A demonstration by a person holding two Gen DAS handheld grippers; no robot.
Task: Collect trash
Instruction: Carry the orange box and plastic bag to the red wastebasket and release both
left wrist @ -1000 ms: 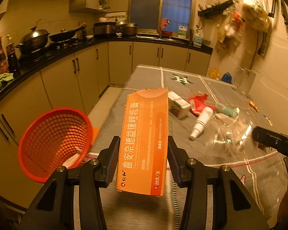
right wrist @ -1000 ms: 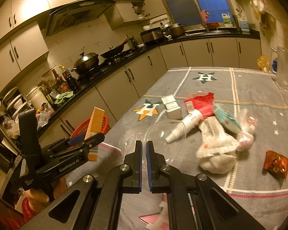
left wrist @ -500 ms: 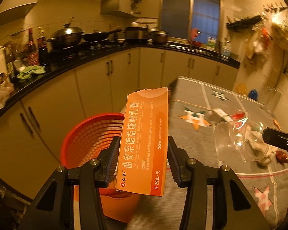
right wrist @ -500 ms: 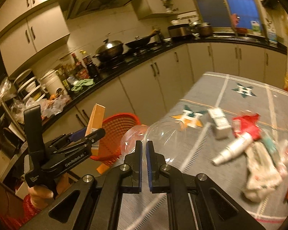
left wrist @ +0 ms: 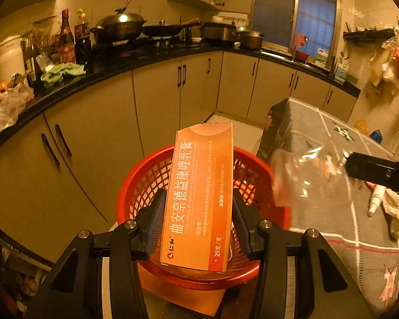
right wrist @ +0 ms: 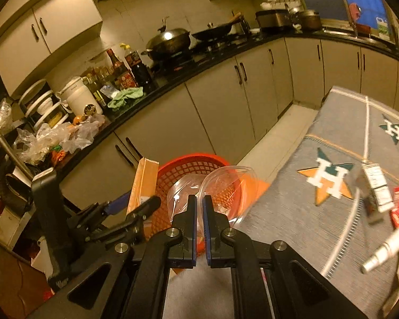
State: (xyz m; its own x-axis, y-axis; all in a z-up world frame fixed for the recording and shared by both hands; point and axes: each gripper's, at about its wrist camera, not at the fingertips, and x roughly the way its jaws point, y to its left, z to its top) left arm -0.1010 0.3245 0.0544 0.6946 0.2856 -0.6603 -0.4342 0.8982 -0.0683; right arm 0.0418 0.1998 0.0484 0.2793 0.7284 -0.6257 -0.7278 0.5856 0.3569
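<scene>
Left gripper (left wrist: 198, 212) clamped on orange carton (left wrist: 199, 194), held upright over red basket (left wrist: 135, 186); right gripper (right wrist: 198, 204) pinched on rim of clear plastic container (right wrist: 220, 183), just right of carton, at basket's table-side edge; white tube (right wrist: 388, 247) and small box (right wrist: 376, 183) lying on grey tablecloth (right wrist: 292, 199), right of basket.

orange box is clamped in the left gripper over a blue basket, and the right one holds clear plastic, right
Not quite: the basket is red, as the left wrist view shows. The rest holds: the orange box sits clamped in the left gripper above it, and the right gripper pinches clear plastic.
</scene>
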